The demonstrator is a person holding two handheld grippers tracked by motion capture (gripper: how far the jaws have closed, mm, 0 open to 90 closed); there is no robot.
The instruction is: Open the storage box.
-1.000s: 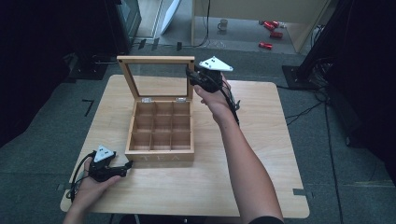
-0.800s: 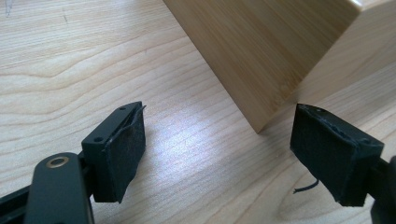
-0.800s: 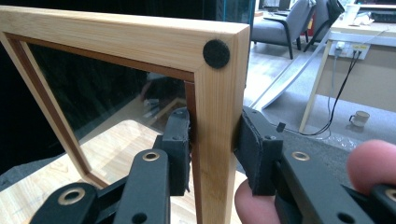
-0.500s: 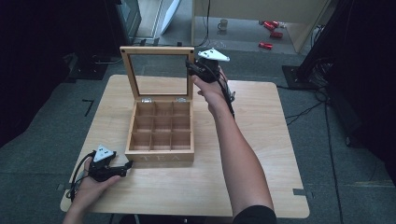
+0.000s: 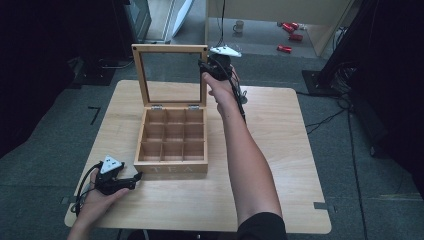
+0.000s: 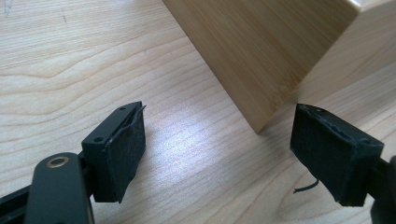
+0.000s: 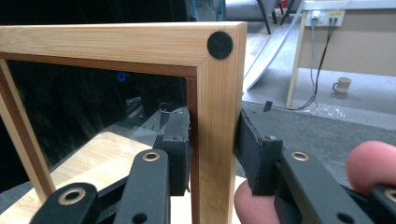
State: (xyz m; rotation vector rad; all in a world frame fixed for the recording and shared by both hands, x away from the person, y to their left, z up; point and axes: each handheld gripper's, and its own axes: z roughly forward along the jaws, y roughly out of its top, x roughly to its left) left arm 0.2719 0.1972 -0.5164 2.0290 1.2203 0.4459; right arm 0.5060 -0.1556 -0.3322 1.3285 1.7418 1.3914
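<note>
Lid (image 5: pixel 170 48) of tea box (image 5: pixel 171 167) upright at bench (image 5: pixel 280 150) centre, right stile pinched between pads of right hand-held gripper (image 5: pixel 206 69). Long axis vertical, hinge below. Left hand-held gripper (image 5: pixel 136 176) wide, resting just beside box's near-left corner.

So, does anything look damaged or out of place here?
Mostly not. The tea box sits square on the table, compartments empty, lid upright, clamped by the right gripper. One oddity: the left gripper, open beside the box, has a frayed jaw pad with a loose thread.
</note>
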